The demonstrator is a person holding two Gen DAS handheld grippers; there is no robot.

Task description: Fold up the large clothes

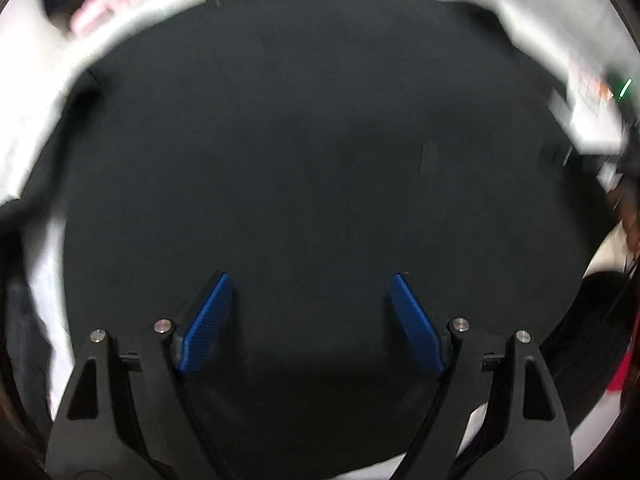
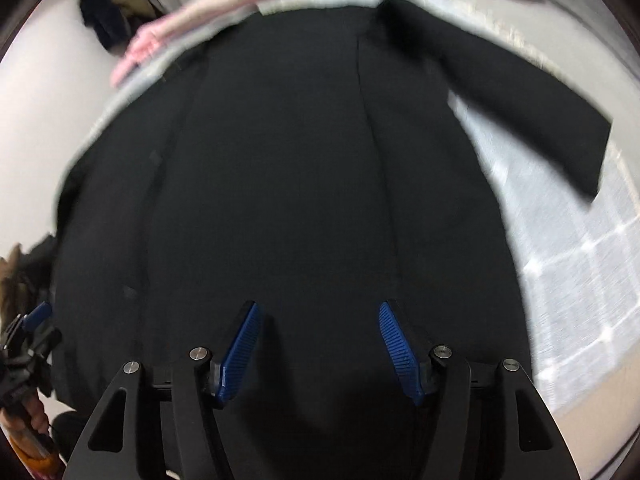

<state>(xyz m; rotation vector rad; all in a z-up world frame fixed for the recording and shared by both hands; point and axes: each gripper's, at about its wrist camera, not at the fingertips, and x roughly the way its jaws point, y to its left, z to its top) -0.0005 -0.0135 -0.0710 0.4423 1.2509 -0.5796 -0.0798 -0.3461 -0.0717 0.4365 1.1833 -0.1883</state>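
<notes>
Two grippers hover over one large black coat [image 2: 288,168], which lies spread flat on a bed with a pale checked bedsheet [image 2: 592,264]. In the right wrist view the right gripper [image 2: 318,352] has its blue-padded fingers [image 2: 240,352] wide apart above the coat's near hem, holding nothing. One sleeve [image 2: 532,116] stretches out toward the right edge of the bed, with sheet showing between it and the body of the coat. Along the far edge lies a pink garment [image 2: 168,36], its sleeve close to the coat's upper left part, and a dark bundle [image 2: 116,16] sits in the far left corner. The left gripper [image 1: 310,322] is likewise spread open, fingers [image 1: 208,324] empty over the black cloth, which fills most of its blurred view. The same gripper shows at the lower left of the right wrist view, beside the coat's left edge.
</notes>
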